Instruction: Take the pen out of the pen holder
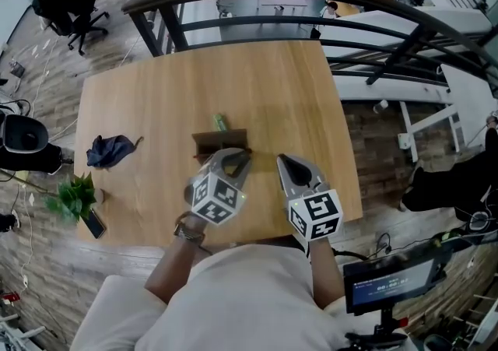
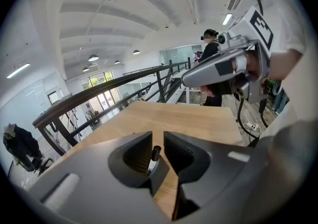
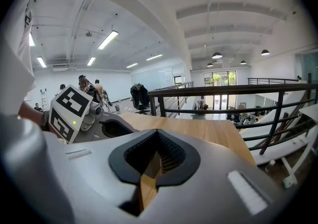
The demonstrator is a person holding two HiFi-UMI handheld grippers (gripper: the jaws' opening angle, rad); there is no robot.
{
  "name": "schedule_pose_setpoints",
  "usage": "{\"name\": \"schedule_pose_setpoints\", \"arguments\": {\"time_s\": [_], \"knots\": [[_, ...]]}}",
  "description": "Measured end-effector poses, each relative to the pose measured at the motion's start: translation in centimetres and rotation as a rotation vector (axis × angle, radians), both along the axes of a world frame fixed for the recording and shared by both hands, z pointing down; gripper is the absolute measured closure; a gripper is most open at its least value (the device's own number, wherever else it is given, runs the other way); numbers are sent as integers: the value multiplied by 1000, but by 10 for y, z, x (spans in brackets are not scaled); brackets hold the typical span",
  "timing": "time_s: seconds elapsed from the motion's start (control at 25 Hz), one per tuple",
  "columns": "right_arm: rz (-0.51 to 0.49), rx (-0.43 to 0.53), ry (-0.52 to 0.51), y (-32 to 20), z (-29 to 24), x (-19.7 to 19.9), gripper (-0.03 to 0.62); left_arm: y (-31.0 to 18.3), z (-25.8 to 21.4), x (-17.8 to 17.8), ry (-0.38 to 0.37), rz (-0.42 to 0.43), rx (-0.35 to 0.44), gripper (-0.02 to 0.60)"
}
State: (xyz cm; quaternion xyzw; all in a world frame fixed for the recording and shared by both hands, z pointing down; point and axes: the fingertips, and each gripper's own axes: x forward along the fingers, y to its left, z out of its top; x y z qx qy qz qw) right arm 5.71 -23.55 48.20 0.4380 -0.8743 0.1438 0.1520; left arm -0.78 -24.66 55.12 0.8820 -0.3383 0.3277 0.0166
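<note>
Near the middle of the wooden table (image 1: 272, 85), toward its near edge, a dark brown pen holder (image 1: 220, 139) is standing with a green item (image 1: 220, 122) just behind it. The left gripper (image 1: 237, 156) is reaching to the holder's near side, and its own view shows it pinching a pen (image 2: 154, 157) with a black tip, which is standing nearly upright in the narrow gap between its jaws. From the head view I cannot tell whether the pen is clear of the holder. The right gripper (image 1: 284, 161) is hovering just beside the left one, its jaws pressed together on nothing. A dark blue cloth (image 1: 109, 150) is lying near the table's left edge, and a small green plant (image 1: 74, 195) is sitting at the near left corner.
</note>
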Motion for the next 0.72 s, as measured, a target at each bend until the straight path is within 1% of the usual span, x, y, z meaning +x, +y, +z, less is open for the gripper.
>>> {"name": "schedule_pose_setpoints", "arguments": {"time_s": [0.32, 0.48, 0.72], "knots": [[4, -30, 3, -2, 11, -2, 591, -5, 21, -4, -78, 12, -32, 506], [4, -45, 4, -2, 17, -3, 591, -5, 34, -5, -118, 31, -47, 506], [3, -60, 6, -5, 23, -5, 591, -8, 50, -5, -156, 54, -68, 499]]}}
